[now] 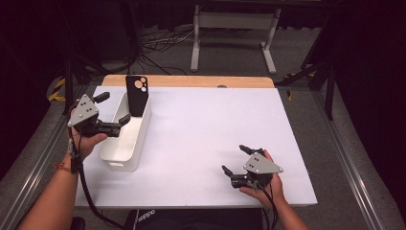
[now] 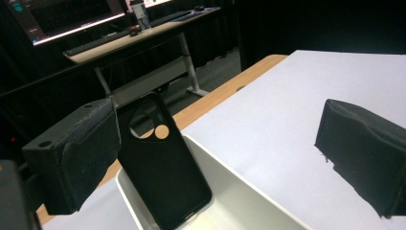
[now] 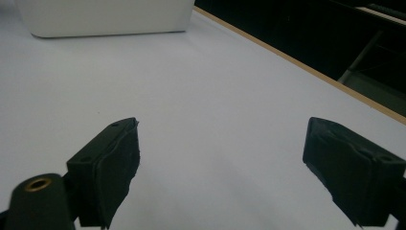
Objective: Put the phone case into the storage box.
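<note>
A black phone case (image 1: 136, 95) stands upright in the far end of a white bin (image 1: 119, 153) at the table's left, leaning on the end wall with its camera cutout up. My left gripper (image 1: 113, 109) hovers open over the bin's left side, just short of the case and not touching it. In the left gripper view the case (image 2: 163, 167) stands in the bin (image 2: 249, 201), close to the left jaw of that gripper (image 2: 215, 139). My right gripper (image 1: 235, 159) rests open near the front right of the table, nothing between its jaws (image 3: 222, 153).
The white table top (image 1: 210, 124) has a wooden strip (image 1: 191, 80) along its far edge. A white desk frame (image 1: 234, 36) and cables stand on the floor beyond. The bin (image 3: 105, 17) lies far ahead of the right gripper.
</note>
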`<act>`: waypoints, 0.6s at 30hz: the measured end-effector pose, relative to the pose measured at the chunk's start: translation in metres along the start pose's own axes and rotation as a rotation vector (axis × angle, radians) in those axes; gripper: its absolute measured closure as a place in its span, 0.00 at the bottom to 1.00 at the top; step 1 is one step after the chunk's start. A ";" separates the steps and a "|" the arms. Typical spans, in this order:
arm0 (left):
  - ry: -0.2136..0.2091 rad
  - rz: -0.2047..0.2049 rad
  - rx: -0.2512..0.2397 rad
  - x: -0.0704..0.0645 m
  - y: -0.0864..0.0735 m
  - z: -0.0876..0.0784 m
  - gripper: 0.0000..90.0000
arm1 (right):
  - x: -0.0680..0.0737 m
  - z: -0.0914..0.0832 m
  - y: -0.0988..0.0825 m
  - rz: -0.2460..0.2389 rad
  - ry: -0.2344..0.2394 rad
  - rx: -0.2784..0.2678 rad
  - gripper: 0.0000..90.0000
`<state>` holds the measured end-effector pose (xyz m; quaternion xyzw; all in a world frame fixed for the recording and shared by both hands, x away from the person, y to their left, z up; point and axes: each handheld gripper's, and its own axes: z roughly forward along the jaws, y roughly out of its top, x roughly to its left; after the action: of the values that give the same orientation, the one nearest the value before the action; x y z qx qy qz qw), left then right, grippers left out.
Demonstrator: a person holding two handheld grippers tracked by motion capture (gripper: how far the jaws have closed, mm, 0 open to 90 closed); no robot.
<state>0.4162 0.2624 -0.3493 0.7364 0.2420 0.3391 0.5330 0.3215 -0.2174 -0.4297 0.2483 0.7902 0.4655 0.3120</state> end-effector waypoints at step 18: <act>-0.054 0.001 -0.028 -0.020 0.002 -0.002 0.02 | 0.002 -0.002 0.002 -0.012 -0.008 -0.004 0.15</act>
<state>0.4015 0.2484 -0.3516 0.7380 0.2225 0.3227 0.5493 0.3189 -0.2171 -0.4278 0.2449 0.7894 0.4641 0.3185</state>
